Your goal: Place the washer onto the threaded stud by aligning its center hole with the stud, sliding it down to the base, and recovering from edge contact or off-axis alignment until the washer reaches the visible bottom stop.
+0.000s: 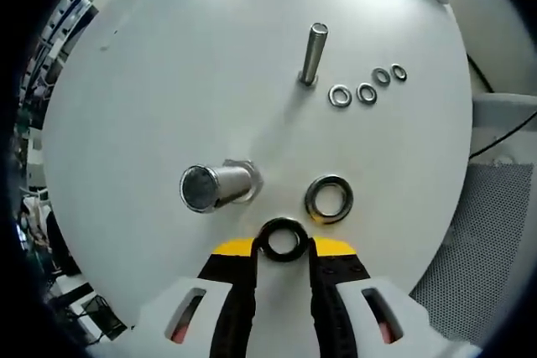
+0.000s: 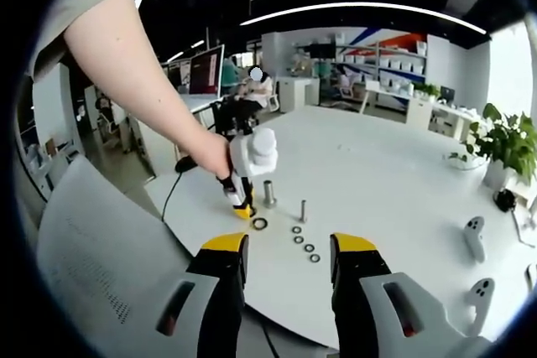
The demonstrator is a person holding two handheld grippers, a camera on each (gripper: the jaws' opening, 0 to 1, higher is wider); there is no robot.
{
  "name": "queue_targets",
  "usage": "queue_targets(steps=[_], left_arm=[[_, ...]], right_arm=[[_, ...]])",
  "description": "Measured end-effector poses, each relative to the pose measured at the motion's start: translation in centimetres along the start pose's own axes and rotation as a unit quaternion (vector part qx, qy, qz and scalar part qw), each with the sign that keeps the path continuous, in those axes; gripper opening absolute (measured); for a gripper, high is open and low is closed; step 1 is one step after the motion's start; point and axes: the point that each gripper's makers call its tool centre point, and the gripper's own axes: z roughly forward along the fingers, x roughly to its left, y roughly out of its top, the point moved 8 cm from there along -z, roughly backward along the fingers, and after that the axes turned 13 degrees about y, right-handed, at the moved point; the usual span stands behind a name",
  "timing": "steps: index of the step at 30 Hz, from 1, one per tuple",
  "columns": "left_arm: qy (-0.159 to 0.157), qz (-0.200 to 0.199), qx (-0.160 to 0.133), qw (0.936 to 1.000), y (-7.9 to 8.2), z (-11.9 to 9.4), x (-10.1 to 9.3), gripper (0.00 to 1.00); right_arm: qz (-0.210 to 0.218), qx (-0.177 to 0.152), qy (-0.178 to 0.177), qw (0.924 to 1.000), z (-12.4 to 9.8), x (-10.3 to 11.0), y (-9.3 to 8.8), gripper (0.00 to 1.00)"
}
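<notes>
Gripped between the tips of my left gripper (image 1: 283,245) is a dark washer (image 1: 283,239), the jaws closed narrow on its rim, hole facing me. Just beyond it and a little to the left stands the thick threaded stud (image 1: 216,187) with its flange at the base; I am looking nearly down on its top. A second large washer (image 1: 328,198) lies flat on the white table (image 1: 168,81) just right of the stud. Farther past the stud stands a thinner stud (image 1: 313,54), with a row of four small washers (image 1: 367,85) beside it.

To do this well, I judge I should carry the washer over the thick stud, level it so the hole sits square to the axis, then lower it; if an edge catches, back off slightly and re-centre rather than push.

My right gripper (image 2: 288,257) hangs well back from the stud with jaws wide and nothing in them. In the right gripper view the person's hand (image 2: 210,155) holds the left gripper close by the stud. Room around the stud is generous; the table's rim curves near my left gripper, and two controllers (image 2: 475,236) lie well away from the stud.
</notes>
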Motion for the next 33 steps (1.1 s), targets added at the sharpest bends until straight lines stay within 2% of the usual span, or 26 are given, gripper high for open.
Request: queue_targets(steps=[8,13,33], left_arm=[[0.000,-0.016,-0.007,0.9999,-0.4,-0.1,0.2,0.21],[0.009,-0.009,-0.003,0.9999,-0.2,-0.1,-0.1,0.21],[0.010,0.008,0.075,0.9971,1.1,0.2,-0.2,0.22]], right_arm=[[-0.002,-0.001,0.005,1.0000,0.0,0.2,0.0,0.41],[-0.003,0.004,0.011,0.9999,0.1,0.4,0.0,0.41],[-0.009,0.014,0.033,0.9993,0.4,0.8,-0.2,0.41]])
